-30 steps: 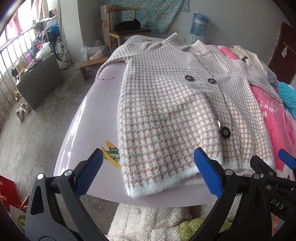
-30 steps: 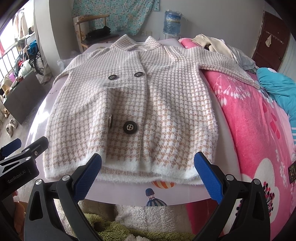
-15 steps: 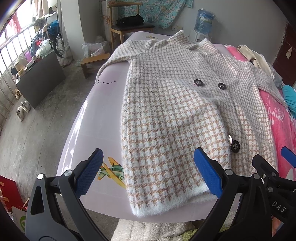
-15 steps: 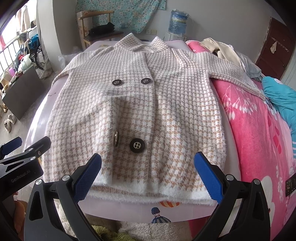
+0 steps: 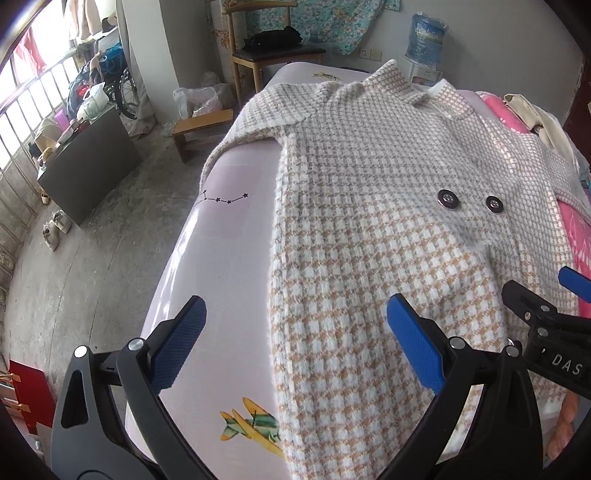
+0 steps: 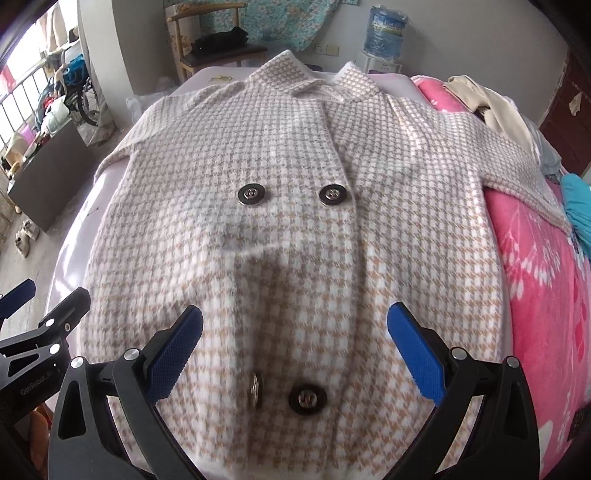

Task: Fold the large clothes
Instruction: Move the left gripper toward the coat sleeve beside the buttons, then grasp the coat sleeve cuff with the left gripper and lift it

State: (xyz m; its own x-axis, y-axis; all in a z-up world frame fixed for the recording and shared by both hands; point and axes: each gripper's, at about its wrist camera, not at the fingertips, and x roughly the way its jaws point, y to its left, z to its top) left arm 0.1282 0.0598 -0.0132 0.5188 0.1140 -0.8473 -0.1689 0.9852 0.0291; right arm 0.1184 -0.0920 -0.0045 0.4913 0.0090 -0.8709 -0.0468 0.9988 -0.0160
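A beige and white houndstooth coat (image 6: 295,177) lies flat, front up, on a pale lilac bed sheet (image 5: 236,258), with dark round buttons (image 6: 252,194) on its front. Its collar points to the far wall and both sleeves spread sideways. My left gripper (image 5: 295,343) hovers open over the coat's left side edge (image 5: 280,314). My right gripper (image 6: 295,350) hovers open above the coat's lower front, over the lower buttons (image 6: 307,399). Neither holds anything. The coat's hem is hidden below both views.
A pink floral blanket (image 6: 546,280) covers the bed's right side, with a cream garment (image 6: 491,107) and a teal cloth (image 6: 580,199) on it. A wooden chair (image 5: 273,55), a water jug (image 6: 384,29) and a low stool (image 5: 199,125) stand beyond; bare concrete floor (image 5: 92,258) lies left.
Both grippers have moved forward over the coat; the hem that lay ahead of them has slipped out of view below. Both stay open and the coat has not shifted.
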